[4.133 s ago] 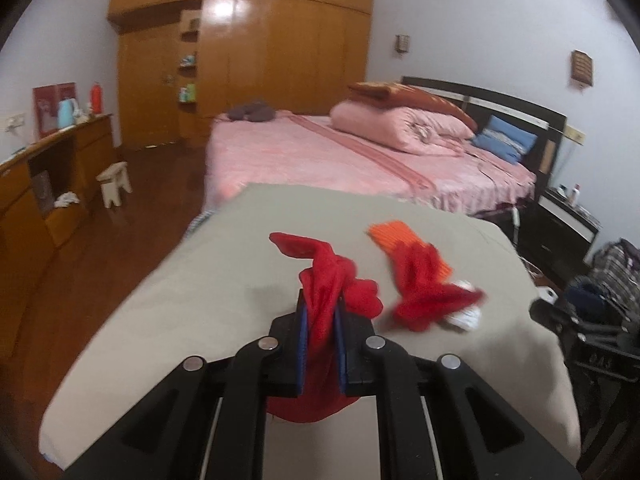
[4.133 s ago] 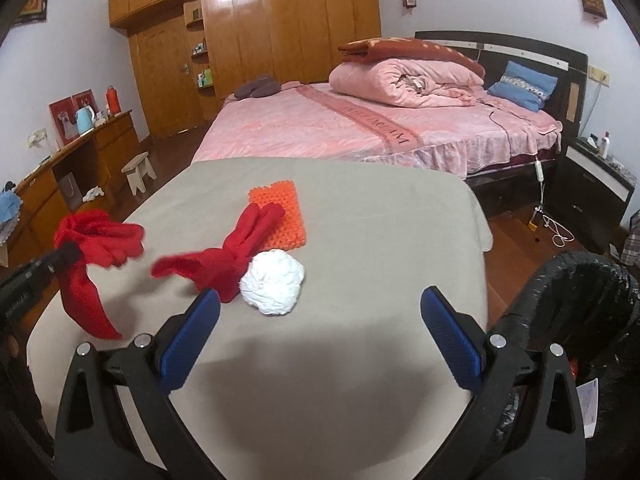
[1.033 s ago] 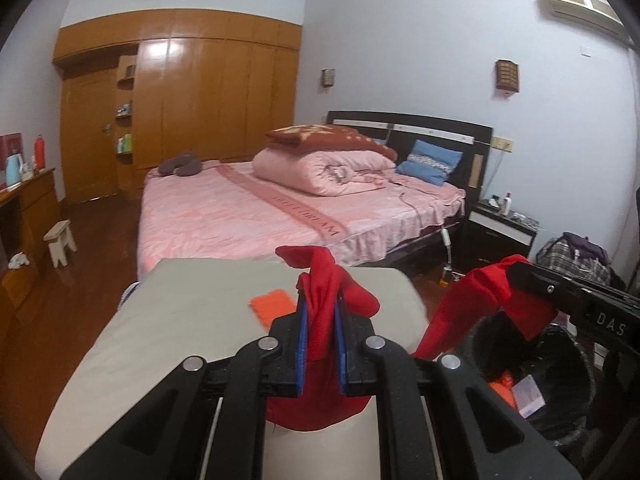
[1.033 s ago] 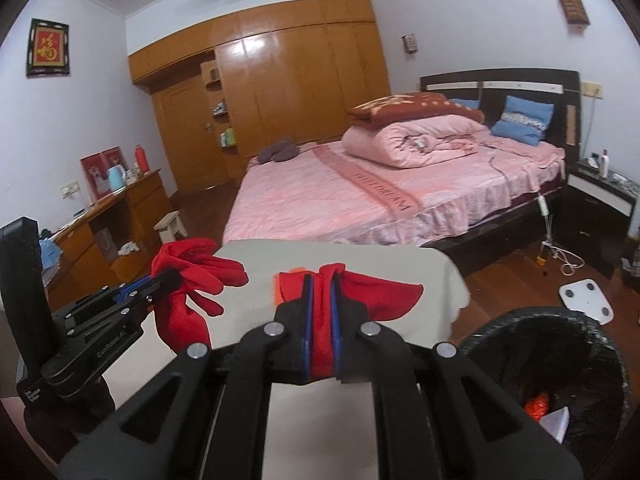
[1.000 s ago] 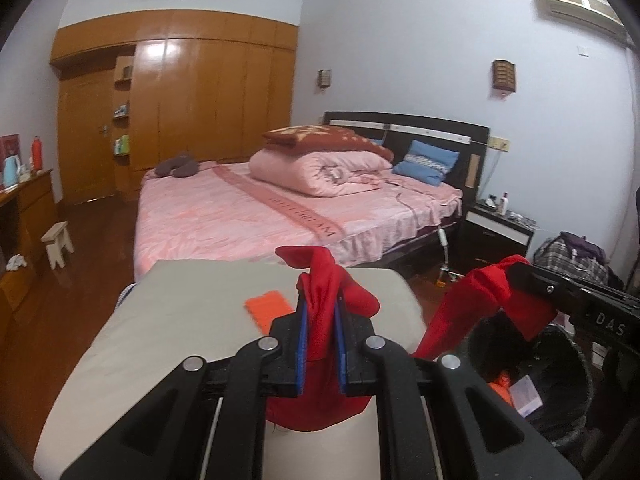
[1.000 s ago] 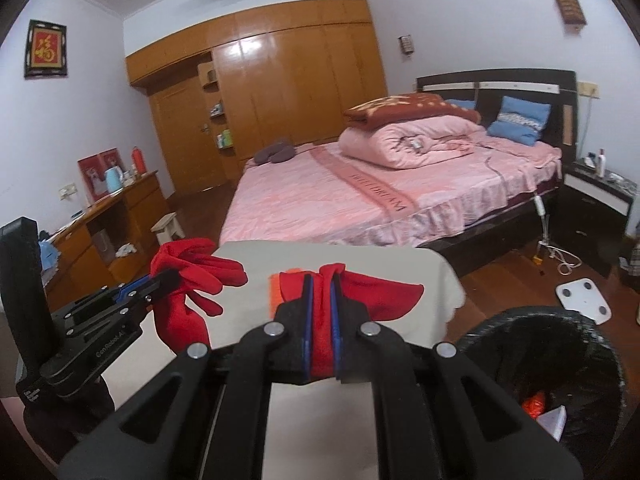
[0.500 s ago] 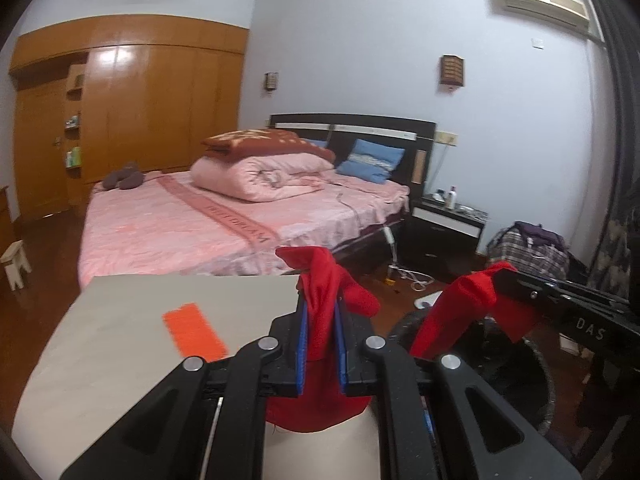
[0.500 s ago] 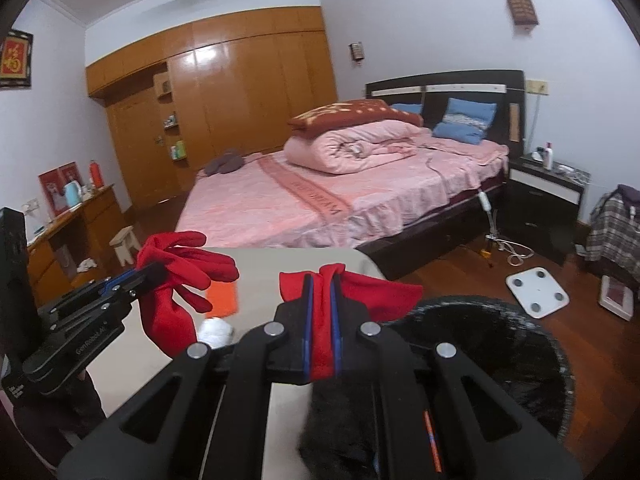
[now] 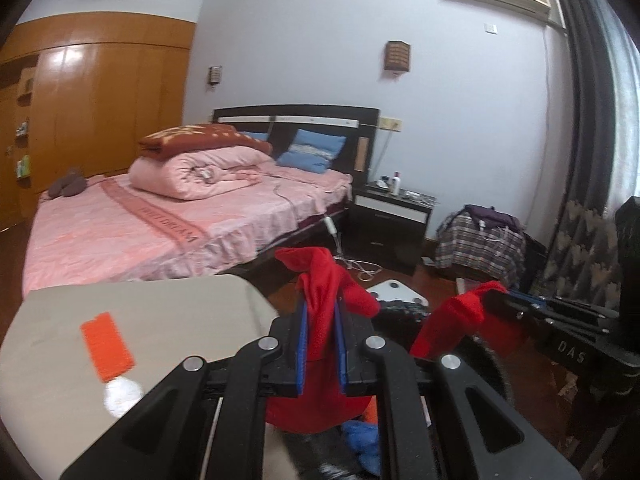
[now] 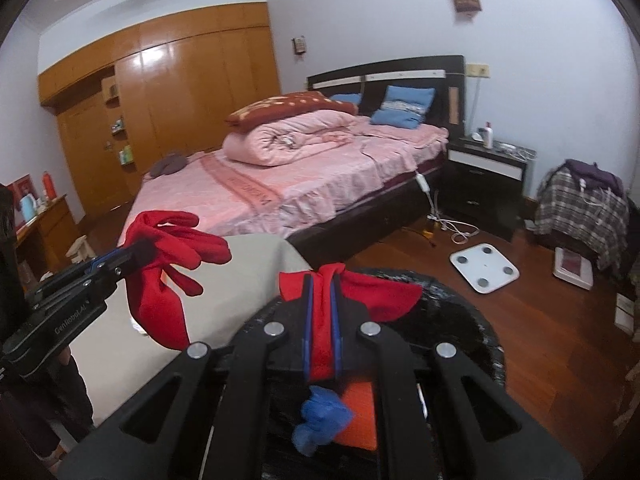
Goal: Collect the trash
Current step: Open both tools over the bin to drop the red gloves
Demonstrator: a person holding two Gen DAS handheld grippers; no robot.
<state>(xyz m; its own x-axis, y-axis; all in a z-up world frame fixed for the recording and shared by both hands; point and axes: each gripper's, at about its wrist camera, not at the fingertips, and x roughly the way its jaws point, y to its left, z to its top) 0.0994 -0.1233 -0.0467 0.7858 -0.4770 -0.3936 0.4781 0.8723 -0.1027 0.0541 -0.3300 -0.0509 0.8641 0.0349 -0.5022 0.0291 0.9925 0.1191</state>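
Observation:
My left gripper (image 9: 320,312) is shut on a red glove (image 9: 320,280) that hangs down between its blue pads, just past the right edge of the beige table (image 9: 160,304). My right gripper (image 10: 321,284) is shut on a second red glove (image 10: 380,292) above the black-lined trash bin (image 10: 468,320). Inside the bin lie a blue crumpled thing (image 10: 320,420) and an orange piece (image 10: 360,412). An orange cloth (image 9: 106,344) and a white crumpled ball (image 9: 122,394) stay on the table. Each gripper shows in the other's view, the left gripper (image 10: 132,252) and the right gripper (image 9: 508,298).
A pink bed (image 10: 320,176) stands behind the table, with a dark nightstand (image 10: 484,176) to its right. A white scale (image 10: 484,267) and cables lie on the wooden floor beyond the bin. A plaid bag (image 10: 580,204) sits by the right wall.
Both grippers have swung to the right with their red gloves, from over the table to over the bin. The table, orange cloth and white ball now lie at the left.

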